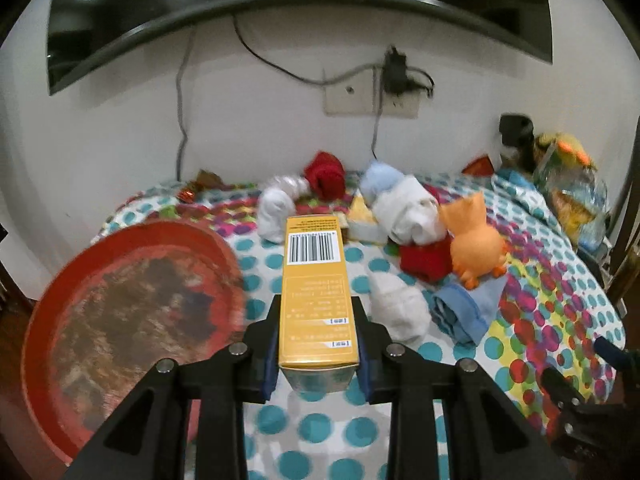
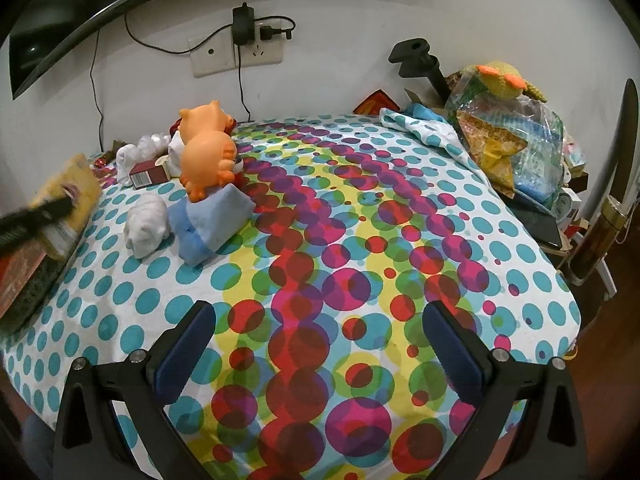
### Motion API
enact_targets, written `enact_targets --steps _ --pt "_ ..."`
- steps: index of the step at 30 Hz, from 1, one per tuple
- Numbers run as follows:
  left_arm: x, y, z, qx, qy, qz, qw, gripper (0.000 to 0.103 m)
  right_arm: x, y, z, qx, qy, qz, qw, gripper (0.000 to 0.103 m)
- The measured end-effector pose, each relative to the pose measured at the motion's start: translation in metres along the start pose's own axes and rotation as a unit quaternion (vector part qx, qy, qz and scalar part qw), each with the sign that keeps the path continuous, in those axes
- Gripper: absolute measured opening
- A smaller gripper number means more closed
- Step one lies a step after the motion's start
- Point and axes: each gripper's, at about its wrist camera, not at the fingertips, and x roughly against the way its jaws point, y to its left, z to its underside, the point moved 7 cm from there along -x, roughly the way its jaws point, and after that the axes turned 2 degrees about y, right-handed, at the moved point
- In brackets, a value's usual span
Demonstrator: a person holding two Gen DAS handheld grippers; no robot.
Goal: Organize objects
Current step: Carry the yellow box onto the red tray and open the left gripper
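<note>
Left gripper [image 1: 318, 336] clamped on a long yellow box [image 1: 316, 280], blue pads pressed flat against both long sides near its close end; jaws narrow, drawn in to the width of the box. Box pointing away from the camera, barcode face up, clear of the polka-dot cloth [image 1: 360, 432] that covers the counter, shadow visible on the cloth under its near end. Round red tray [image 1: 132, 320] to the left of the box at the counter edge, worn and brown inside. Beyond the box tip: a heap of rolled socks, white [image 1: 276, 212], red [image 1: 326, 174] and pale blue [image 1: 378, 178]. Orange plastic toy [image 1: 474, 240] right of the heap, resting against a red bundle [image 1: 424, 260]. Nearer the camera, a white rolled sock [image 1: 398, 308] just beside a folded blue cloth [image 1: 460, 316]. Right gripper [image 2: 320, 344] hovering over bare cloth, jaws wide apart, nothing between them. From the right wrist view: same orange toy [image 2: 206, 156] sitting on the blue cloth [image 2: 212, 220], white sock [image 2: 146, 224] just to its left, small dark red box [image 2: 150, 174] behind them. Yellow box [image 2: 70, 200] blurred at the left edge of that view, held in a black finger. Bags and a yellow knitted toy [image 2: 504, 76] piled at the far right edge of the counter.
</note>
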Motion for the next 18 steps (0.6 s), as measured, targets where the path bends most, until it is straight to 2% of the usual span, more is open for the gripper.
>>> enact_targets --steps 2,9,18 --pt "0.009 0.015 -0.002 0.007 -0.002 -0.002 1.0 0.03 0.0 0.0 -0.001 0.0 -0.002 0.0 1.0 0.103" --pt "0.025 0.085 -0.007 0.032 -0.011 -0.057 0.9978 0.03 0.003 0.004 -0.002 0.005 -0.007 -0.001 1.0 0.103" --pt "0.03 0.187 -0.007 0.09 -0.007 -0.14 0.9861 0.03 0.005 0.008 0.0 0.01 -0.003 -0.001 1.0 0.103"
